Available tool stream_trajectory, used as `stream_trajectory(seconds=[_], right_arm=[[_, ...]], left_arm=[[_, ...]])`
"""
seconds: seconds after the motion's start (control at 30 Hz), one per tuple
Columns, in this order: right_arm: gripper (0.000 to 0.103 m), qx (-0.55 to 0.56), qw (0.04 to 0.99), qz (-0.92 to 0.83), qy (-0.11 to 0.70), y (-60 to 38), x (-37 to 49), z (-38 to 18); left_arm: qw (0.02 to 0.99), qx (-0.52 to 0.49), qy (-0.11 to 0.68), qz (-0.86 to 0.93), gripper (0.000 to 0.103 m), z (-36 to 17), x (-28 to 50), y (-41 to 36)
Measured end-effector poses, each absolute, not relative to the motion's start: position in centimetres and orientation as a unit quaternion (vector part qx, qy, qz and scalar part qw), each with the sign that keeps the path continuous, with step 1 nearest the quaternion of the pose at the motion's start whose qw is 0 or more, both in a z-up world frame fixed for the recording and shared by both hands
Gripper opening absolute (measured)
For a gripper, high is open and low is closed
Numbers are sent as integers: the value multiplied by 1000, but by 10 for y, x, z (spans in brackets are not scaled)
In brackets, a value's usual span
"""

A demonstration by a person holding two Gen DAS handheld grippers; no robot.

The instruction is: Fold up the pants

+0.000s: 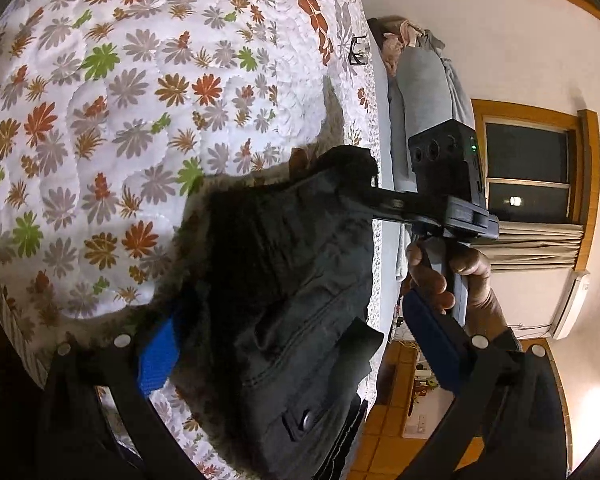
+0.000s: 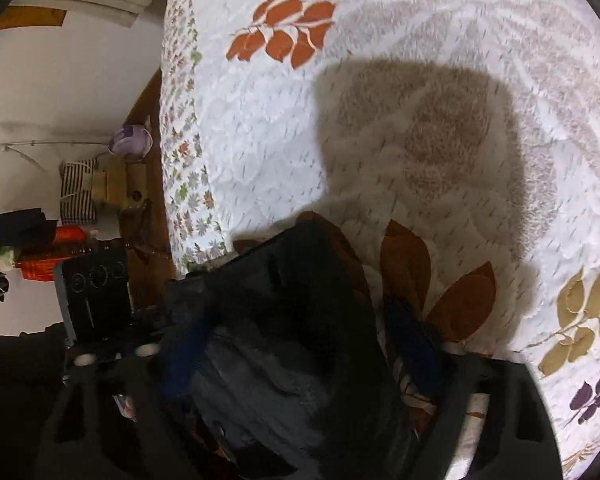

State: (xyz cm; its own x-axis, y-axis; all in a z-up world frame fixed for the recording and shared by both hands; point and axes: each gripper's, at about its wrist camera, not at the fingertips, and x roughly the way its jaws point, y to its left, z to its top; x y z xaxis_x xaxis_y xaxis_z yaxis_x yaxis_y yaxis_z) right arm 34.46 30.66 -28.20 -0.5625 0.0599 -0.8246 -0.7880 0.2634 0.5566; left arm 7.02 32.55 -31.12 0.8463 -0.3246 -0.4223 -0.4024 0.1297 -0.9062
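The dark pants (image 1: 300, 280) lie bunched at the edge of the bed (image 1: 140, 120), on a white quilt printed with flowers. In the left wrist view the waistband part is seen, with a metal button (image 1: 308, 420) and a stitched pocket seam. The cloth fills the space between the two fingers of the left hand-held gripper (image 1: 296, 356).

The left hand-held gripper stands wide. Its blue pad (image 1: 156, 356) on the left side touches the edge of the cloth, while the other blue pad (image 1: 432, 340) is apart from the pants, over the floor side. So the pants are between its fingers but they are not pinched.

The right hand-held gripper (image 1: 374, 184) comes from the right side in the left wrist view, held by a hand (image 1: 448, 276), and its finger reaches the upper corner of the pants. In the right wrist view this hand-held gripper (image 2: 300, 344) is about half open and the dark cloth (image 2: 284, 340) sits between its fingers. The picture is blurred there, so one cannot tell if the pads press on the cloth.

Beyond the bed edge the right wrist view shows the left hand-held gripper (image 2: 96, 296) and a striped bag (image 2: 78, 192) by the wall. A window (image 1: 528, 172) with a wooden frame is behind.
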Motion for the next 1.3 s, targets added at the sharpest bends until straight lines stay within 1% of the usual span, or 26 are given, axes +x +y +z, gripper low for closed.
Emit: stream_trajectory(seconds=[0.07, 0.1, 0.13, 0.17, 0.2, 0.23, 0.27, 0.3, 0.37, 0.53, 1.03, 1.3], right_arm=[[35, -264, 389, 547, 693, 305, 347, -279], [29, -266, 391, 547, 691, 304, 346, -276], [27, -269, 393, 547, 688, 303, 346, -272], [25, -271, 396, 548, 685, 302, 345, -267], [23, -271, 400, 548, 683, 300, 345, -262], [23, -271, 404, 547, 682, 298, 344, -256], [23, -272, 409, 545, 679, 296, 344, -251], [22, -272, 415, 544, 677, 295, 343, -246], [22, -271, 427, 542, 671, 290, 342, -232], [22, -276, 453, 537, 656, 276, 339, -200], [22, -279, 531, 512, 615, 210, 325, -98], [22, -272, 567, 501, 595, 172, 314, -55]], left_arm=[[698, -659, 280, 30, 96, -309, 73, 324], [696, -658, 284, 34, 90, -307, 76, 322], [696, -653, 296, 39, 69, -306, 78, 320], [697, -647, 306, 45, 58, -305, 80, 318], [697, -645, 308, 49, 53, -304, 80, 317], [697, -645, 310, 46, 37, -304, 80, 317], [698, -643, 312, 45, 28, -303, 82, 317], [702, -640, 309, 47, 28, -301, 81, 317], [716, -627, 305, 44, 24, -292, 83, 314], [746, -594, 298, 38, 21, -268, 89, 308], [811, -515, 276, -7, 19, -174, 99, 269], [832, -481, 274, -30, 19, -140, 96, 242]])
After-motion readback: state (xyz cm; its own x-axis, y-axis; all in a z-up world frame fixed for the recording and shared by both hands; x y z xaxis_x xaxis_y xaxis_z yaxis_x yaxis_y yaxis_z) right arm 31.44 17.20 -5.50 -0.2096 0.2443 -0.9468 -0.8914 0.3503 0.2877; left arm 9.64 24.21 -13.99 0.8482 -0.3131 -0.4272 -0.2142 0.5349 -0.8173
